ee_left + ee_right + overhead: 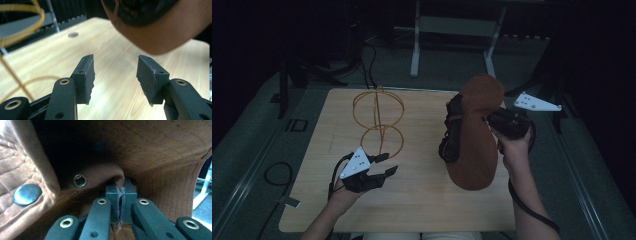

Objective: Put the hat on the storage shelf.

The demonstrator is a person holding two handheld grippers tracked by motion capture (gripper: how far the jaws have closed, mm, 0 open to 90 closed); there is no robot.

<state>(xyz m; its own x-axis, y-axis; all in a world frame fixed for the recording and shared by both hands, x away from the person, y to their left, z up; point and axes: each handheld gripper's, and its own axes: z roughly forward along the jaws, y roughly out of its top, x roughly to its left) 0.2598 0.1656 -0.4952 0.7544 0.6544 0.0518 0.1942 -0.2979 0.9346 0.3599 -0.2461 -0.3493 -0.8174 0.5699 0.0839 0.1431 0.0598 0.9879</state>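
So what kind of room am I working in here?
Probably a dim lab or recording studio rather than a home: a bare light wooden tabletop, black cables on the grey floor, and a grey metal stand frame behind the table.

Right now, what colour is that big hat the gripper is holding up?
The hat is reddish brown with a dark inside, clearest in the high view, pinched by the right gripper.

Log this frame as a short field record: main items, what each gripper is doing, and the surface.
surface: light wooden table
item held: brown suede hat, lifted above the table, dark band along its left side
item on table: gold wire stand, upright, two rings, toward the far left
right gripper: jaws shut on the hat's fabric edge, by a metal eyelet
left gripper: jaws open, holding nothing, low over the table near the stand
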